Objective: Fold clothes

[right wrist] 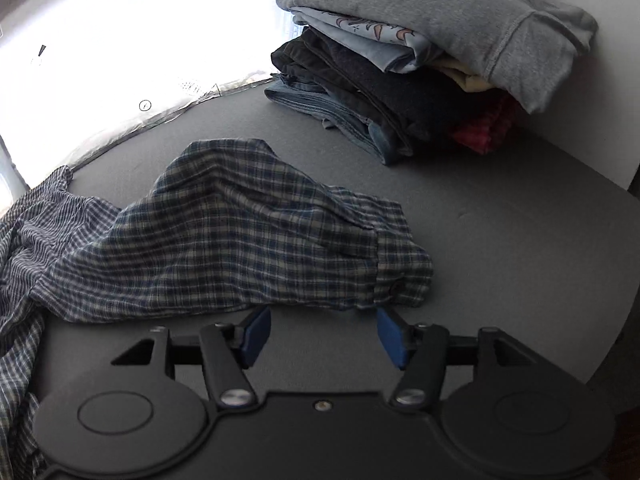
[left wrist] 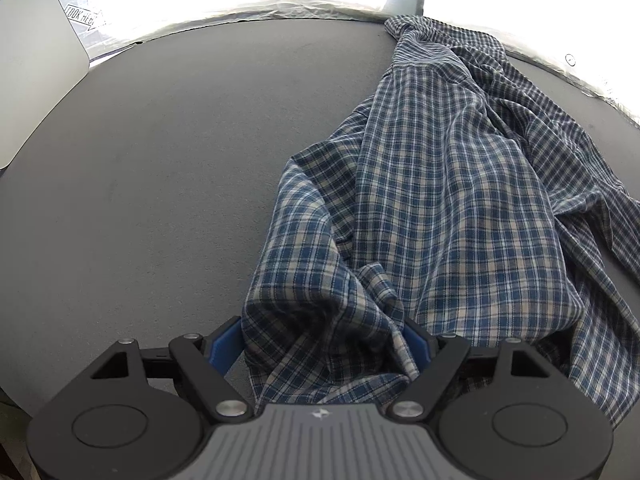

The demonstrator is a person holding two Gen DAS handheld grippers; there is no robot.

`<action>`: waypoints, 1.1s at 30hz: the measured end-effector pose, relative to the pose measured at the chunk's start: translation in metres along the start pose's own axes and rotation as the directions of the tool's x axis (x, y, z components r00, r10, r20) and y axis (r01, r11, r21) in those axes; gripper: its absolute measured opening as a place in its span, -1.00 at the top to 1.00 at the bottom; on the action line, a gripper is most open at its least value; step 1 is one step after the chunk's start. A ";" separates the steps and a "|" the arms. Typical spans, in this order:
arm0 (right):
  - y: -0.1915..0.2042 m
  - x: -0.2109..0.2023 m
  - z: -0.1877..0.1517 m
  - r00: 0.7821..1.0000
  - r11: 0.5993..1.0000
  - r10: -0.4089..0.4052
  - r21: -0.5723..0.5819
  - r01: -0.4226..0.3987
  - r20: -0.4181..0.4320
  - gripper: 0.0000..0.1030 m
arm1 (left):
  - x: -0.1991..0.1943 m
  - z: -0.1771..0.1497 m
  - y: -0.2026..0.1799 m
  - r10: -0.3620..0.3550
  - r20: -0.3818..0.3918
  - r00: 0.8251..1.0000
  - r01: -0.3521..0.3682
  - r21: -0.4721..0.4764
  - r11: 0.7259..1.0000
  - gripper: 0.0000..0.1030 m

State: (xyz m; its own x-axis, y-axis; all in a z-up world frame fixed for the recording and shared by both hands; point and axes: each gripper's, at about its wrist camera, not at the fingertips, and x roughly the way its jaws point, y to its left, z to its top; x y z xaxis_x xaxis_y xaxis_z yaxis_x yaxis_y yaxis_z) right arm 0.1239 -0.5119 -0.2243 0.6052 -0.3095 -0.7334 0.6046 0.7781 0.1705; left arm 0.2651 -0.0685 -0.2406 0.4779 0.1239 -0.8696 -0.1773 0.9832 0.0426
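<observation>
Step in hand, as judged: the plaid shirt point(left wrist: 440, 184) is being laid out flat ahead of the first fold; no fold is made yet. It lies crumpled and ridged on the grey table point(left wrist: 160, 160), and every place below is given against it.

Left of the shirt, the table is bare up to a pale panel point(left wrist: 36, 80) at the table's far left edge.

At the shirt's near end, the left gripper point(left wrist: 324, 344) points steeply down with a bunched fold of the cloth lying between its blue pads point(left wrist: 224, 344). The jaws stand wide, filled by the bunch. Whether the pads press on it or merely flank it cannot be told; the right pad is mostly buried in cloth.

On the shirt's right side, its sleeve point(right wrist: 256, 236) stretches outward, cuff point(right wrist: 400, 264) at the far end. The right gripper point(right wrist: 324, 336) sits just on the near side of the sleeve's hem, angled downward, jaws spread, nothing between the pads, no contact with cloth.

Beyond the cuff, well apart, a stack of folded clothes point(right wrist: 420, 64) stands at the table's far right corner.

Next move, as judged: the sleeve wants smoothing and bringing across the body, which calls for a fresh pinch near the cuff while the left end stays anchored. Risk: the ridged body drags with it.
</observation>
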 end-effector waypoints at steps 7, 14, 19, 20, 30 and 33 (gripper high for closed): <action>-0.040 0.028 0.004 0.996 0.913 0.083 0.401 -0.074 -0.006 -0.33 | -0.001 0.001 0.001 0.008 -0.003 1.000 -0.008 0.005 1.000 -0.58; -0.038 0.049 0.021 0.998 0.907 0.055 0.418 -0.045 -0.013 0.57 | -0.002 0.002 -0.001 0.017 0.002 1.000 -0.017 0.029 0.999 -0.58; -0.043 0.042 0.042 0.999 0.935 0.014 0.355 -0.024 0.031 0.83 | -0.005 0.002 0.002 0.019 0.010 1.000 -0.019 0.027 0.999 -0.58; -0.042 0.038 0.047 0.999 0.944 -0.012 0.329 -0.006 0.052 0.84 | -0.006 0.002 0.002 0.022 0.016 1.000 -0.023 0.031 0.999 -0.58; -0.034 0.067 0.057 0.965 0.964 -0.258 0.061 0.261 -0.044 0.77 | -0.024 0.003 0.003 0.025 0.106 0.994 -0.040 0.148 0.988 -0.58; -0.024 0.061 0.049 0.963 0.963 -0.266 0.025 0.267 -0.033 0.38 | -0.031 0.005 0.014 -0.002 0.120 0.993 -0.015 0.143 0.990 -0.58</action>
State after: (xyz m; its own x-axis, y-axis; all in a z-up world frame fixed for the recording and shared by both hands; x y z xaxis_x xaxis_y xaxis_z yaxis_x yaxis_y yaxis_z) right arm 0.1720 -0.5764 -0.2410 0.4055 -0.4872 -0.7734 0.7571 0.6532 -0.0146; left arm 0.2526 -0.0581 -0.2107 0.5781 0.1371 -0.8044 -0.0596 0.9903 0.1259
